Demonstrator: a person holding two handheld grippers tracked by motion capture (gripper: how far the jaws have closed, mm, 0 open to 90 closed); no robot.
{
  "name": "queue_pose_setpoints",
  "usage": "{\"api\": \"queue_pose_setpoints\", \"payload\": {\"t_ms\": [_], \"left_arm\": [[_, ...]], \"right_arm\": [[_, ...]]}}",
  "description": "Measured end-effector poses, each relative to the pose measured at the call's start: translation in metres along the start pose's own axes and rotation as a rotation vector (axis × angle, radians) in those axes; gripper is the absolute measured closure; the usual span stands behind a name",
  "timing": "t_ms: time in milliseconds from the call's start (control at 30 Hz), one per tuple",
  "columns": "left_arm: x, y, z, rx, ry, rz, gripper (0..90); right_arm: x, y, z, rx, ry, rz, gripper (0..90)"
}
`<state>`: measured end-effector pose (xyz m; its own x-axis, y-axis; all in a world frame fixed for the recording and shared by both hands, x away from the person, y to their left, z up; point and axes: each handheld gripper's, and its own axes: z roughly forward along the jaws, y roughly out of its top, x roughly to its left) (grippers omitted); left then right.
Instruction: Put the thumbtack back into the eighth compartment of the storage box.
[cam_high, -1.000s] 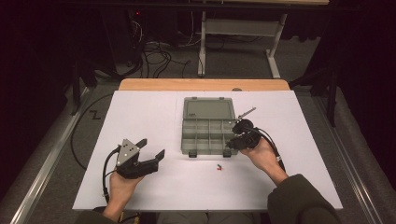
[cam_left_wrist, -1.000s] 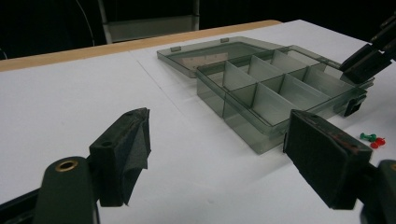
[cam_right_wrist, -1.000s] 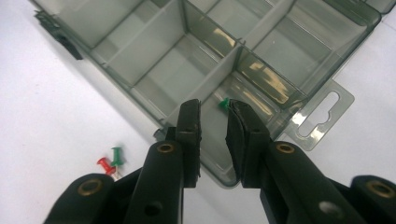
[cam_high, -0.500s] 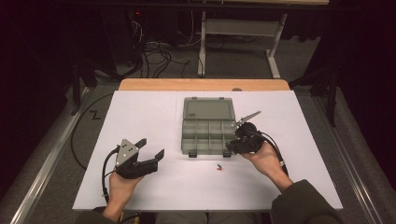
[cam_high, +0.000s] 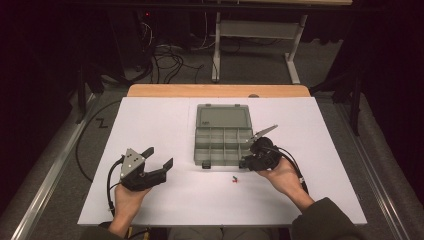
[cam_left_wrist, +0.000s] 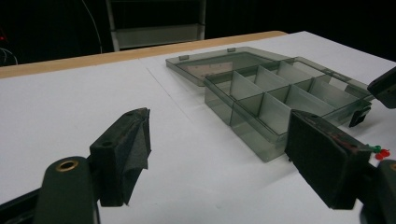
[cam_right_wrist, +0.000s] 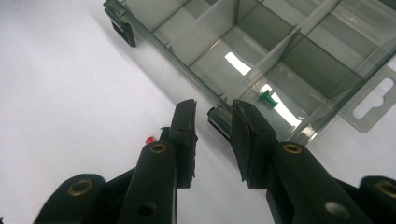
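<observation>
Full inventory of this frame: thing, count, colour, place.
Compartment box: 1, clear grey, open, lid flat behind it, table centre.
Green pushpin: 1, in a box compartment near the right gripper.
Loose pushpins: at least 2, red and green, on the sheet in front of the box.
Table sheet: 1, white, over a wooden top.
Desk frame: 1, pale, beyond the table.
Cables: several, black, floor.
Left gripper: black, open, nothing between the jaws.
Right gripper: black, jaws apart, at the box's front latch.

Open compartment box, right tongs beside it, pushpins nearby
</observation>
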<state>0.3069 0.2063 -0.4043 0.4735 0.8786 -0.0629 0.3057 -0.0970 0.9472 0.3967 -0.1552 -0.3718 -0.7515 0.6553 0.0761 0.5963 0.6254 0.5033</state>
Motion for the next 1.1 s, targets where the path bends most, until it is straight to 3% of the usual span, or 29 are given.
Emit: {"api": "queue_pose_setpoints", "payload": {"t_ms": [567, 1100], "left_arm": [[0.000, 0.000, 0.001, 0.002, -0.003, -0.004, 23.0], [0.000, 0.000, 0.000, 0.001, -0.003, -0.001, 23.1]], "right_arm": [[0.015, -0.002, 0.021, 0.075, 0.030, -0.038, 73.1], [0.022, 0.001, 0.034, 0.136, 0.032, -0.037, 74.0]]}}
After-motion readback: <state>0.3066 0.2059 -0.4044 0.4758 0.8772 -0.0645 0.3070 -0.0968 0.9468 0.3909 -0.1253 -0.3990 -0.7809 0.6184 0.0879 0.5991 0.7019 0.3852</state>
